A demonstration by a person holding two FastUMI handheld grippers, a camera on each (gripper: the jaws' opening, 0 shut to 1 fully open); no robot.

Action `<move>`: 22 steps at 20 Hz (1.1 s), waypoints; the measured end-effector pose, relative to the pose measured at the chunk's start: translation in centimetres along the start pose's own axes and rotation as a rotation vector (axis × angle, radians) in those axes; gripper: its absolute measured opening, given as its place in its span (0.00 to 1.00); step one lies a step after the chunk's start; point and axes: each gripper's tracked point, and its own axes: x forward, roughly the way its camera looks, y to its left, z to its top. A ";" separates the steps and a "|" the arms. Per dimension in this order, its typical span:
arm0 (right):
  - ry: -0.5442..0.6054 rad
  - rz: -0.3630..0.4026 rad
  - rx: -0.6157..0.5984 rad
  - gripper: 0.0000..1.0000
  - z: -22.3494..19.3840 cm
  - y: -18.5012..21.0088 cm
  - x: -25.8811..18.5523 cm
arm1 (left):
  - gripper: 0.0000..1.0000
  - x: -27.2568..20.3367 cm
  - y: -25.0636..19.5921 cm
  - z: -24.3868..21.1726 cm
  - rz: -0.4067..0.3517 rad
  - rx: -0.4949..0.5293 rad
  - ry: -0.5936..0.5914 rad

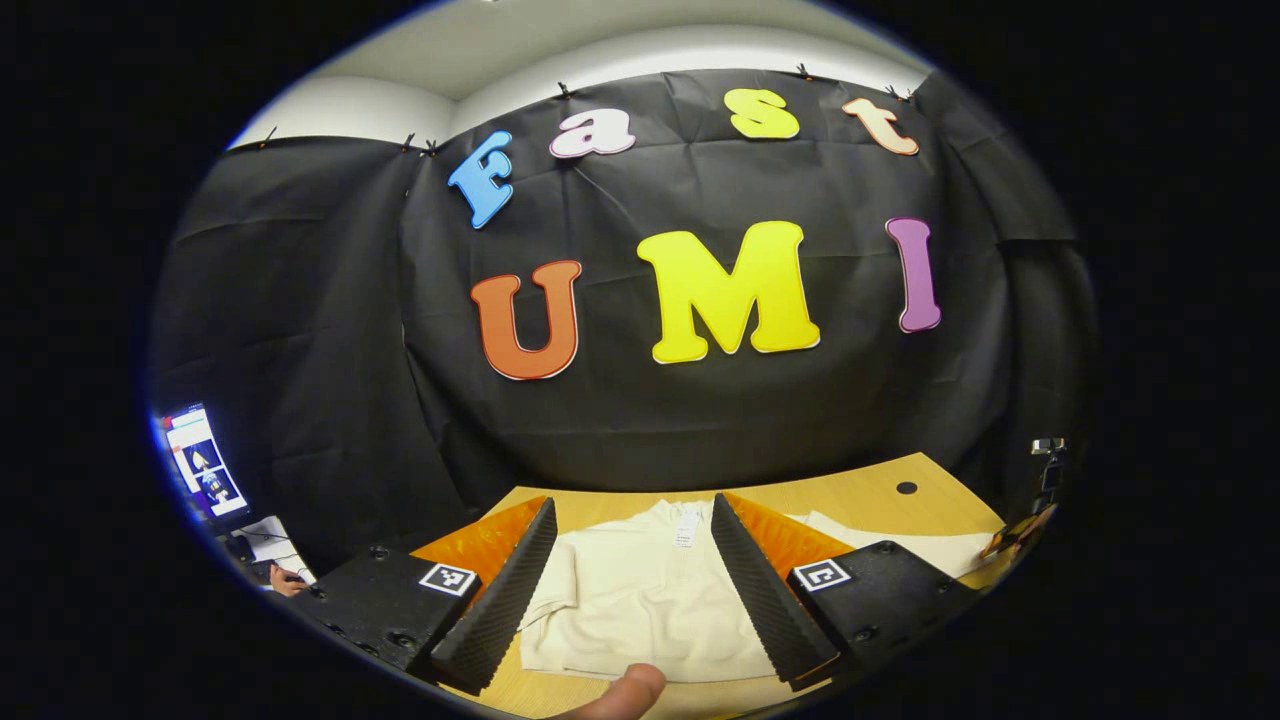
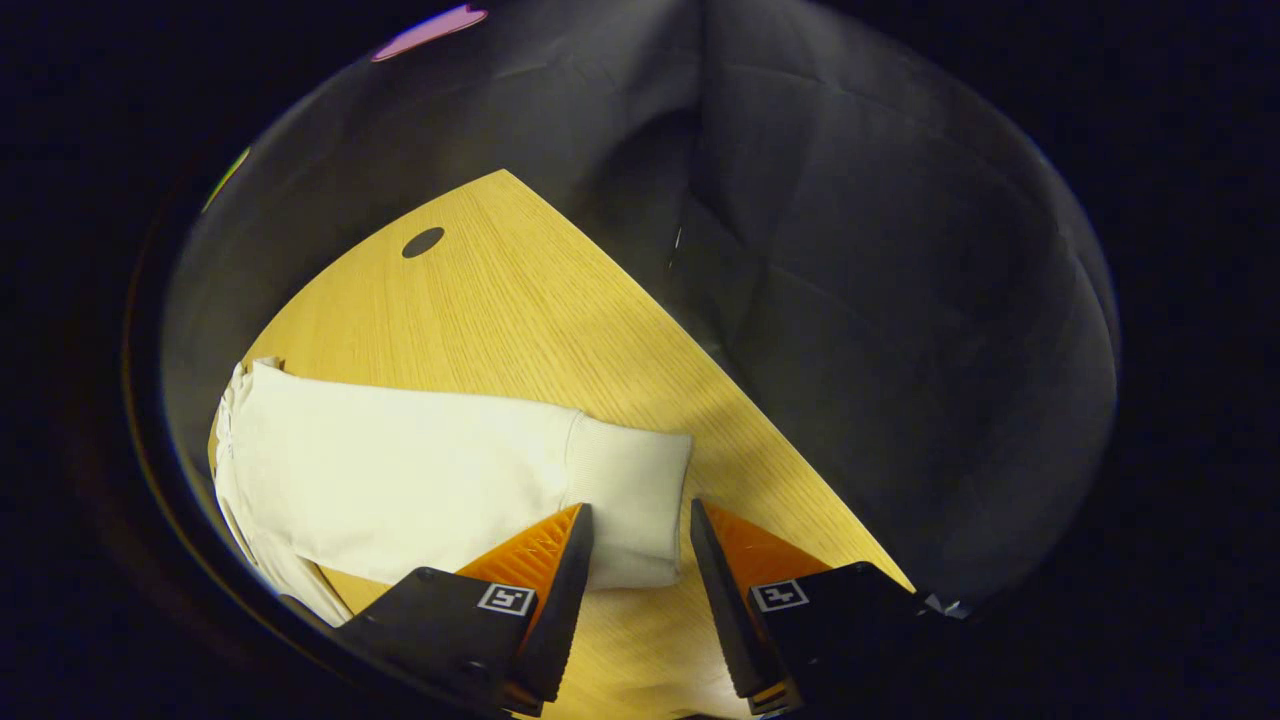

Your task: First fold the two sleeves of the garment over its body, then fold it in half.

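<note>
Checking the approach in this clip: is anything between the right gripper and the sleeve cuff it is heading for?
Nothing visible. The right gripper is open, its fingers straddling the cuff of the cream sleeve, which lies flat on bare wooden table.

I see my left tool held level, its 2 fingers spread wide apart with nothing between them, and a fingertip showing just beneath. My right tool tips downward, its 2 fingers also parted and gripping nothing.
</note>
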 end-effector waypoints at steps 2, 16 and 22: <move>0.048 -0.012 0.008 0.61 0.0 0.0 0.0 | 0.99 -0.1 0.4 -0.3 0.004 0.001 0.008; 0.207 -0.026 0.019 0.47 0.8 1.3 0.0 | 0.99 0.9 5.1 -1.7 0.072 -0.010 0.033; 0.158 -0.081 -0.061 0.12 1.6 1.7 -0.8 | 0.99 1.1 6.3 -2.0 0.055 0.000 0.032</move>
